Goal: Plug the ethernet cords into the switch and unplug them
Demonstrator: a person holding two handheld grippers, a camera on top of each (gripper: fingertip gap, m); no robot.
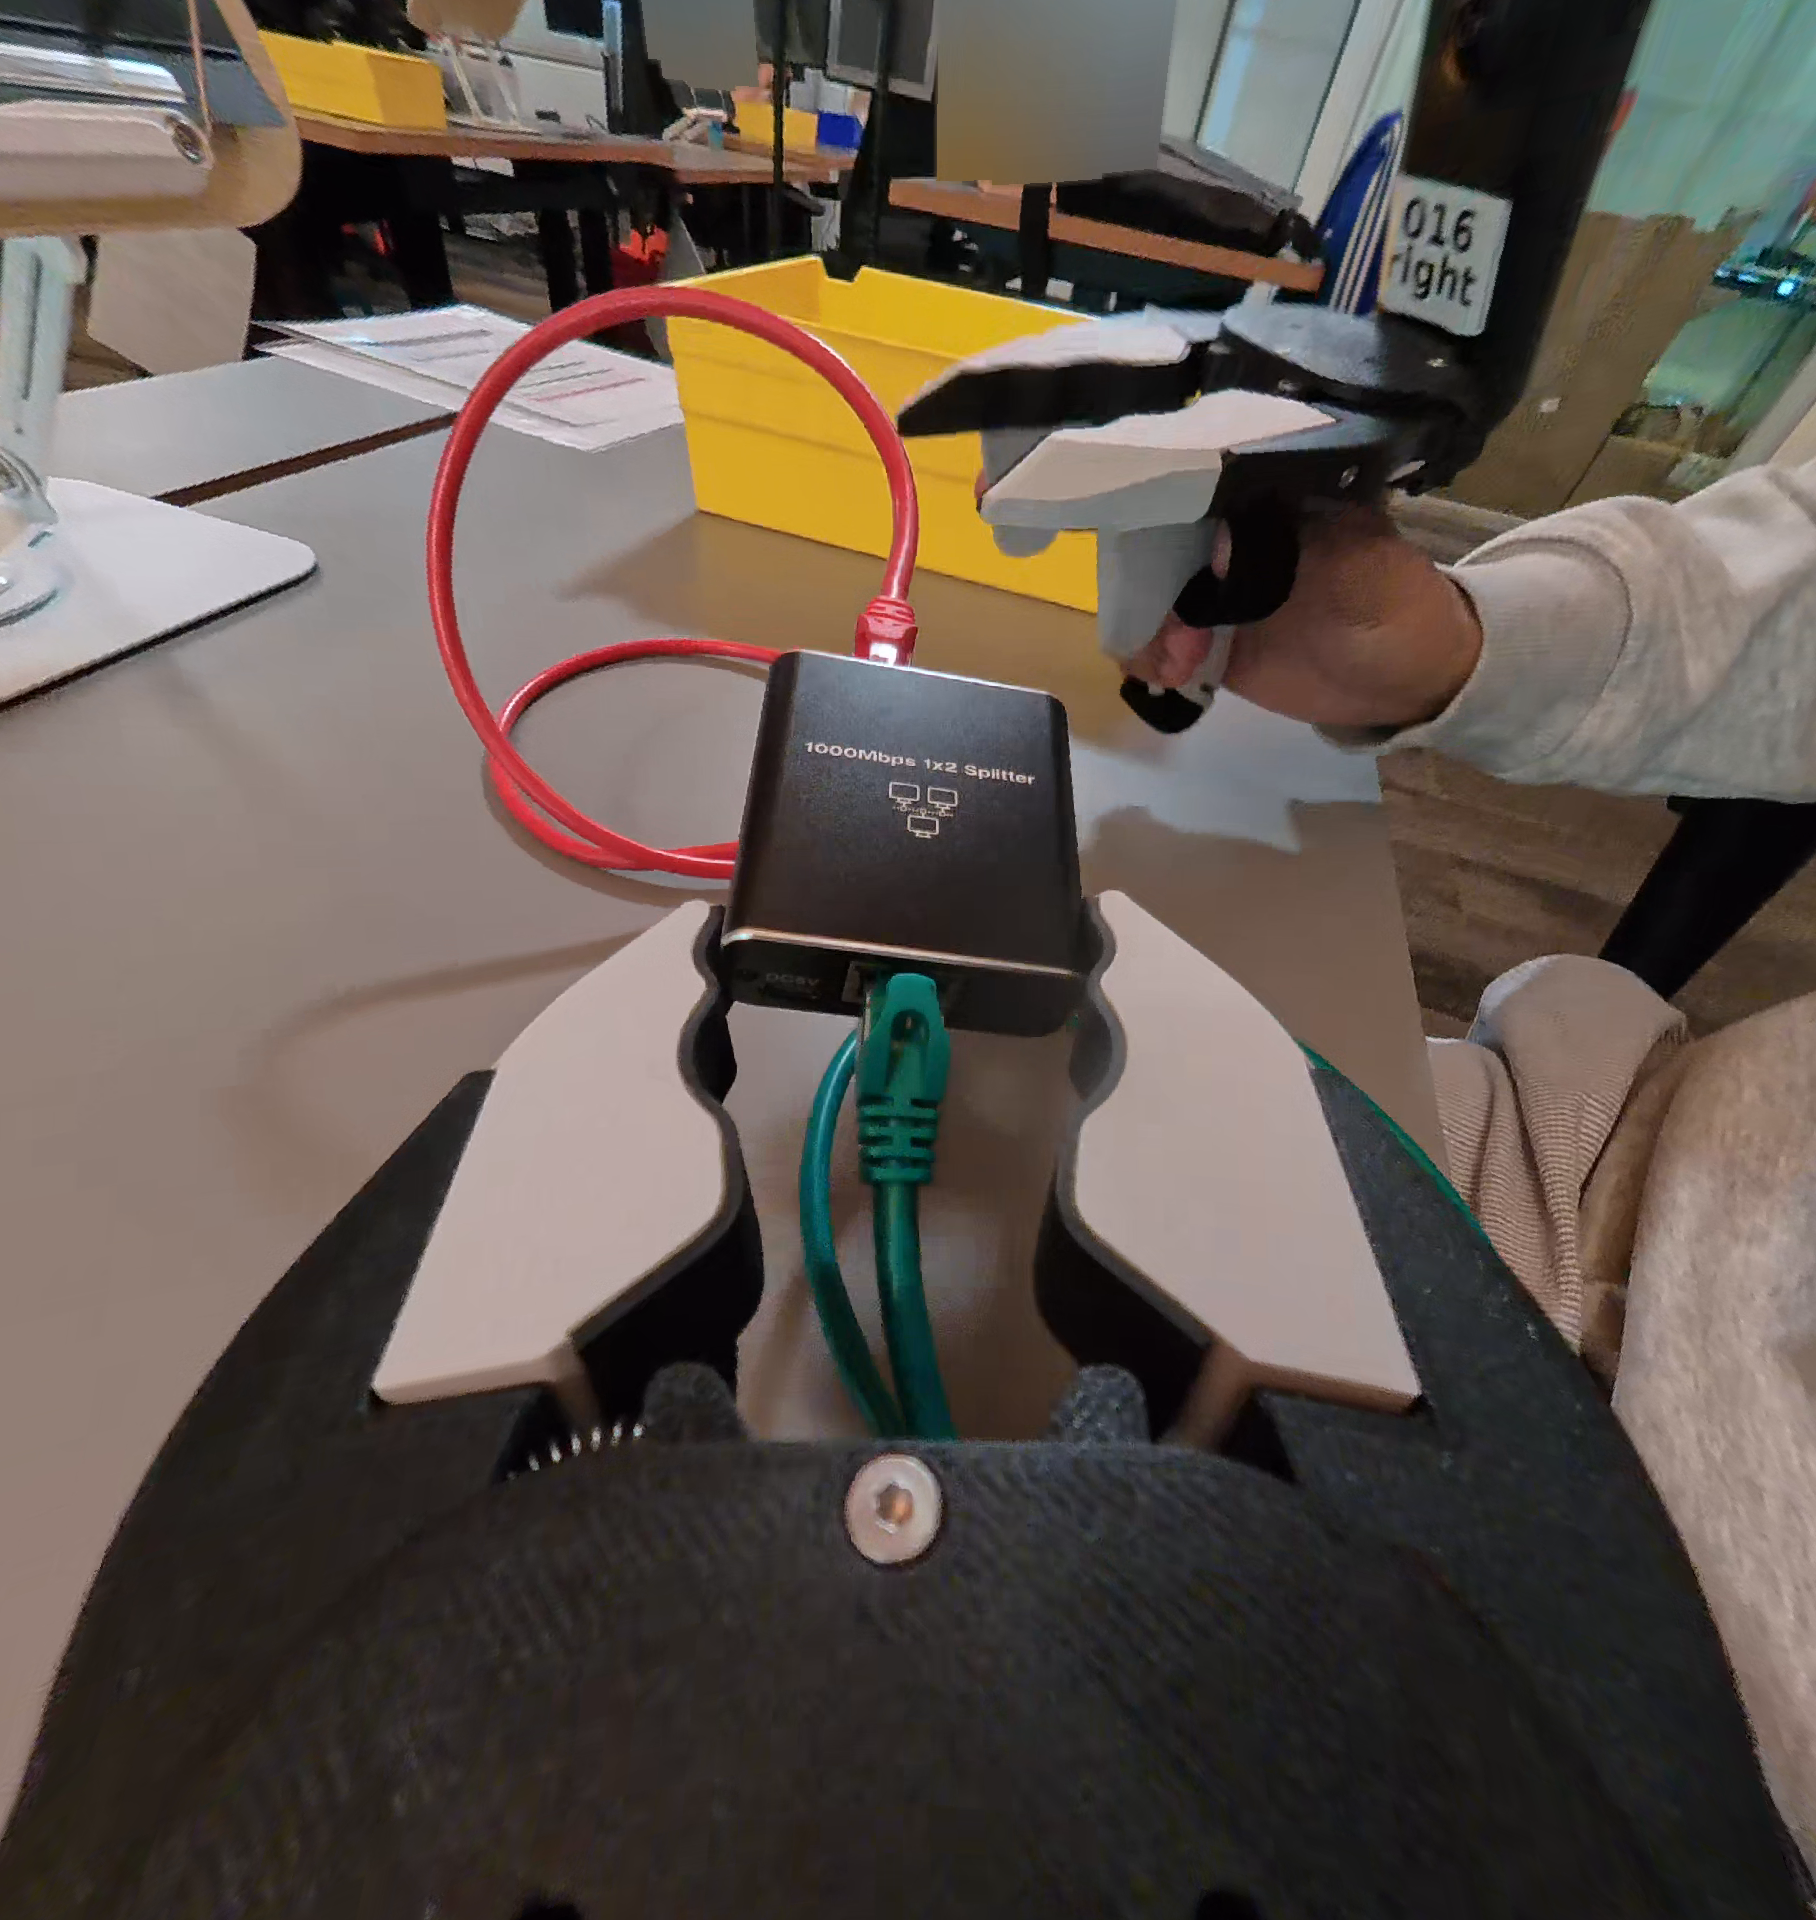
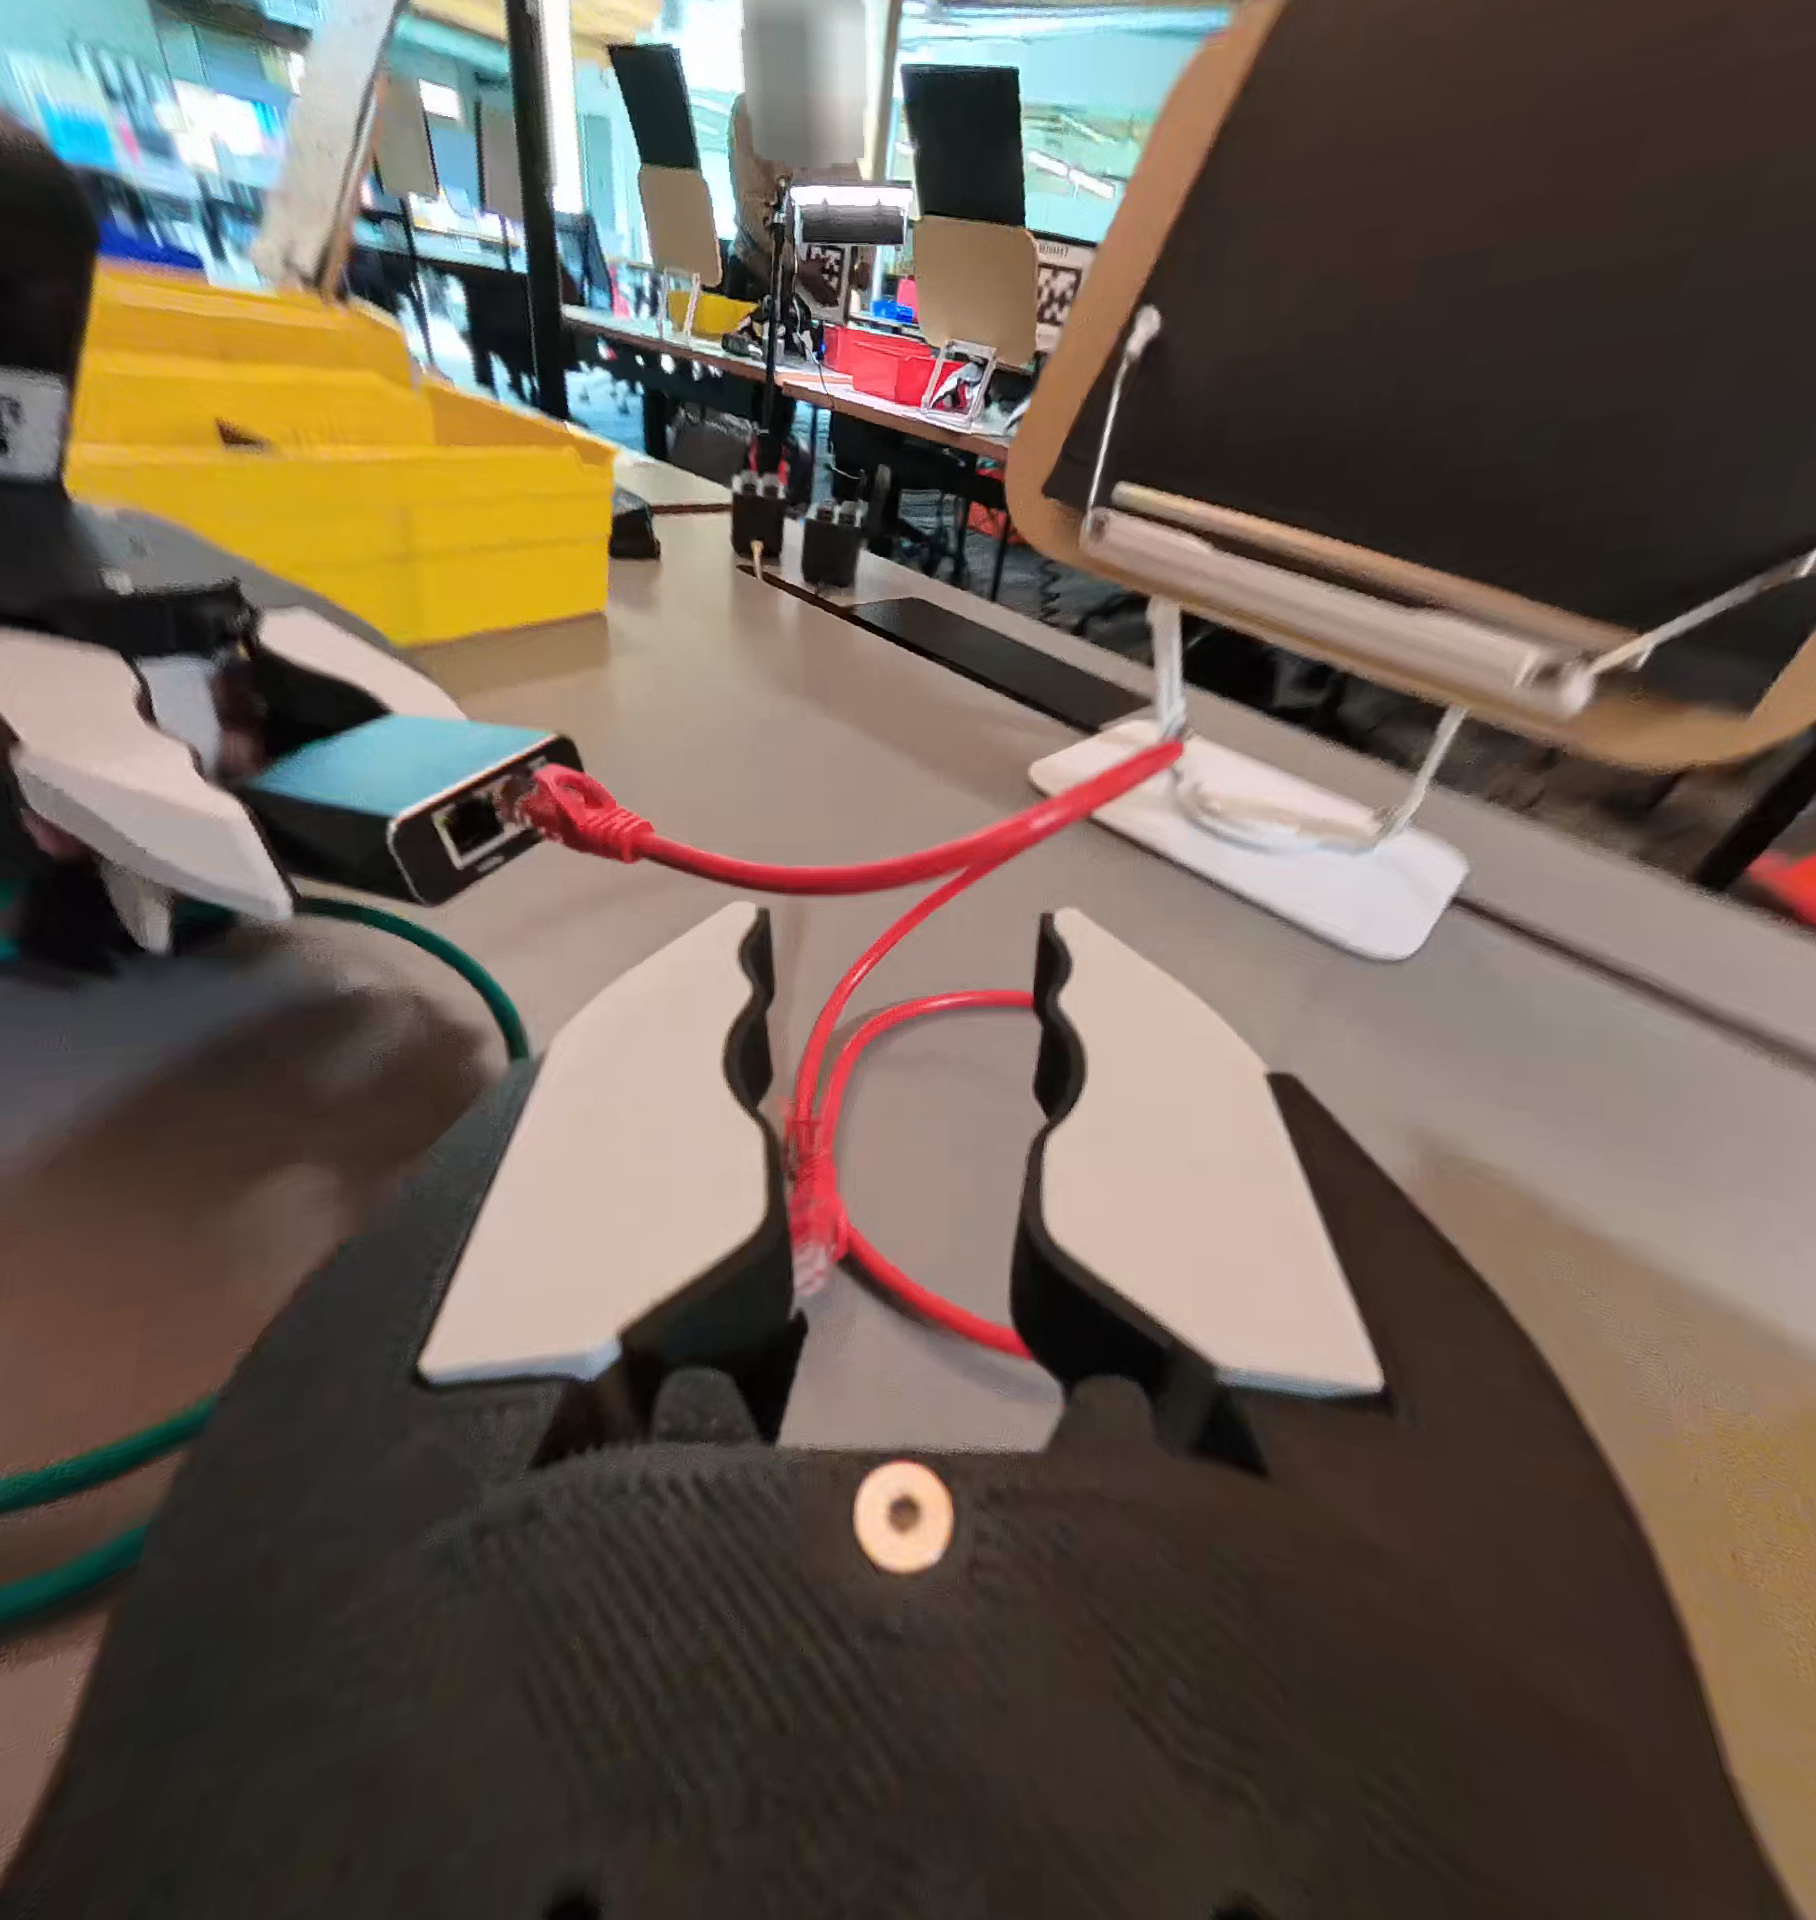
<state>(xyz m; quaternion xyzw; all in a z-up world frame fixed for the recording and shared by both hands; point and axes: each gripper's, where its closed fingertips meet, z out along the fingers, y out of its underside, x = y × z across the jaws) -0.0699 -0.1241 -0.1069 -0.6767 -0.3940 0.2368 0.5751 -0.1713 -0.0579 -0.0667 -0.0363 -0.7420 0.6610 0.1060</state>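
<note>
A black switch (image 1: 904,831) is being held above a grey table (image 1: 260,935), and every place below is given relative to it. Left of the switch, the white base of a stand (image 1: 104,582) is being supported by the table. A red cord (image 1: 447,540) is being looped up and round to the switch's left, and its red plug (image 1: 888,629) is seated in the switch's far face. The second red plug (image 2: 816,1210) on that cord is lying loose on the table, well apart from the switch, seen in the right wrist view between the fingers of the right gripper (image 2: 904,935). That gripper's fingers are spread wide and nothing is being held by them; it is being carried above the table by a hand (image 1: 1340,634), beyond and to the right of the switch.

The switch itself is being clamped at its near corners by the left gripper (image 1: 904,935), whose fingertips are pressed against its two sides. A green cord (image 1: 883,1299) is being fed between those fingers, and its green plug (image 1: 899,1049) is seated in the switch's near face. Behind the switch, a yellow bin (image 1: 842,416) is standing on the table.
</note>
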